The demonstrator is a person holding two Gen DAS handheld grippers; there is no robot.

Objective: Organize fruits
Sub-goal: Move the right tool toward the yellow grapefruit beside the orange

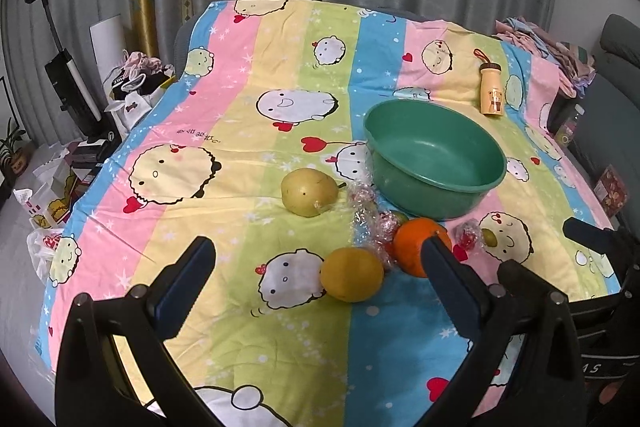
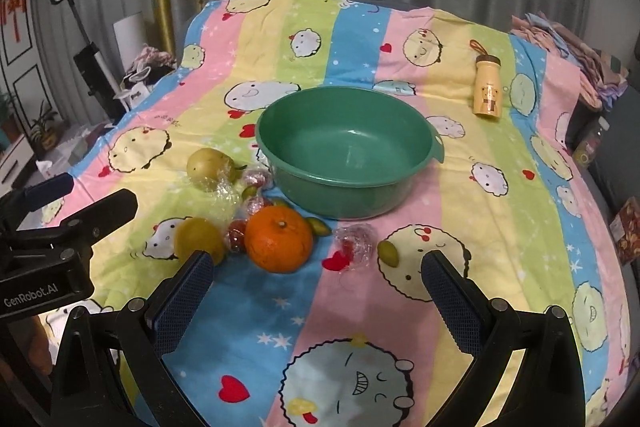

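A green plastic basin (image 1: 434, 155) (image 2: 344, 151) stands empty on the striped cartoon cloth (image 1: 248, 131). In front of it lie an orange (image 1: 416, 245) (image 2: 279, 239), a yellow round fruit (image 1: 351, 279) (image 2: 199, 237), a pale pear (image 1: 307, 191) (image 2: 210, 169), small green fruits (image 2: 389, 253) and plastic-wrapped red fruits (image 2: 356, 241) (image 1: 366, 211). My left gripper (image 1: 318, 263) is open, low over the cloth, with the yellow fruit between its fingers' line and the orange at its right fingertip. My right gripper (image 2: 318, 275) is open, just short of the orange.
A yellow bottle (image 1: 491, 89) (image 2: 487, 85) stands behind the basin on the right. Folded clothes (image 2: 568, 47) pile at the far right edge. Bags and boxes (image 1: 132, 87) clutter the floor on the left, by a stand-up cleaner (image 1: 68, 75). Curtains hang behind.
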